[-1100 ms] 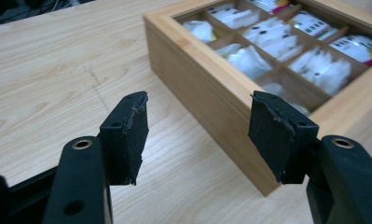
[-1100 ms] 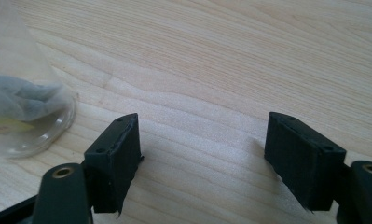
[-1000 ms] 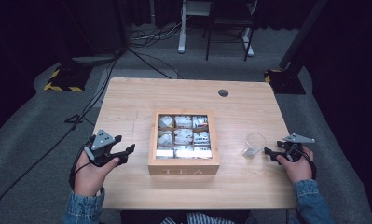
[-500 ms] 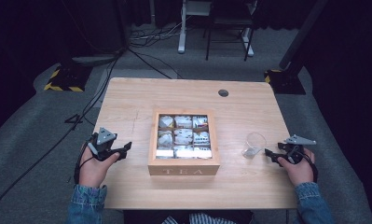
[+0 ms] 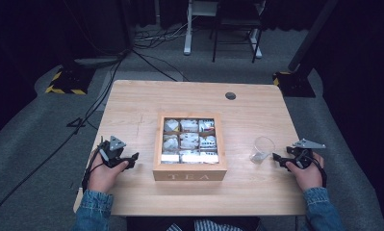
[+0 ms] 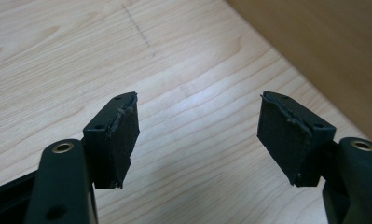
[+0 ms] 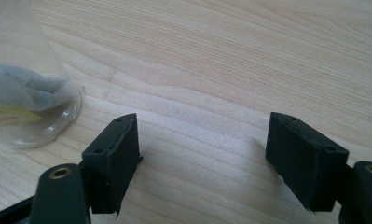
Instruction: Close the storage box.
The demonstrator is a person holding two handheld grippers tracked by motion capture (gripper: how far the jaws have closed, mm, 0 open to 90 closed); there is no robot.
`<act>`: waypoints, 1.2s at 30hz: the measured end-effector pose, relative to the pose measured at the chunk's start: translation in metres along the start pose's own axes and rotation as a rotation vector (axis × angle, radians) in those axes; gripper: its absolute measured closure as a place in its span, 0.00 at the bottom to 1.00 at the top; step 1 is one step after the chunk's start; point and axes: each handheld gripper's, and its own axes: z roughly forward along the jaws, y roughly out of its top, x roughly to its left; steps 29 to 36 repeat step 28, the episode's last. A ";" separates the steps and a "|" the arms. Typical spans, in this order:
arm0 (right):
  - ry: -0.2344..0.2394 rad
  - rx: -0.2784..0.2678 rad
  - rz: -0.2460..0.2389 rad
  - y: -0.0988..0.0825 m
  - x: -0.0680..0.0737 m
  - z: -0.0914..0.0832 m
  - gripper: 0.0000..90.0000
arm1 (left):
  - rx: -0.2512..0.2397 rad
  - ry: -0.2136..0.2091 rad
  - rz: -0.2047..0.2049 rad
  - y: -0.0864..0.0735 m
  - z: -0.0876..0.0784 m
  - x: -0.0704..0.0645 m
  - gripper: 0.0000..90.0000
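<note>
Grippers rest at both table (image 5: 132,101) edges: left gripper (image 5: 132,157) left of the tea box (image 5: 189,174), right gripper (image 5: 277,158) just right of the glass (image 5: 262,148). Left jaws, just opening, stand wide over bare wood. Right jaws gape empty; the glass (image 7: 20,84) holds a tea bag (image 7: 23,91).

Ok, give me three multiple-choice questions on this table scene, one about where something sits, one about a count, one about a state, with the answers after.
1. Where is the clear cup?
A. inside the tea box
B. on the table between the tea box and the right tongs
C. held by the left tongs

2. How many compartments does the tea box have?
A. four
B. six
C. nine

3. How are the left tongs?
A. open, nothing between them
B. shut on a tea bag
C. shut on the cup

Answers:
1 B, the cup stands right of the box, just ahead of the right tongs.
2 C, three rows of three.
3 A, bare table shows between the jaws, which have just been opening.
</note>
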 end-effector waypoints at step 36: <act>0.005 -0.004 -0.009 0.000 0.001 0.001 0.28 | 0.038 -0.022 -0.057 -0.011 0.024 0.008 0.16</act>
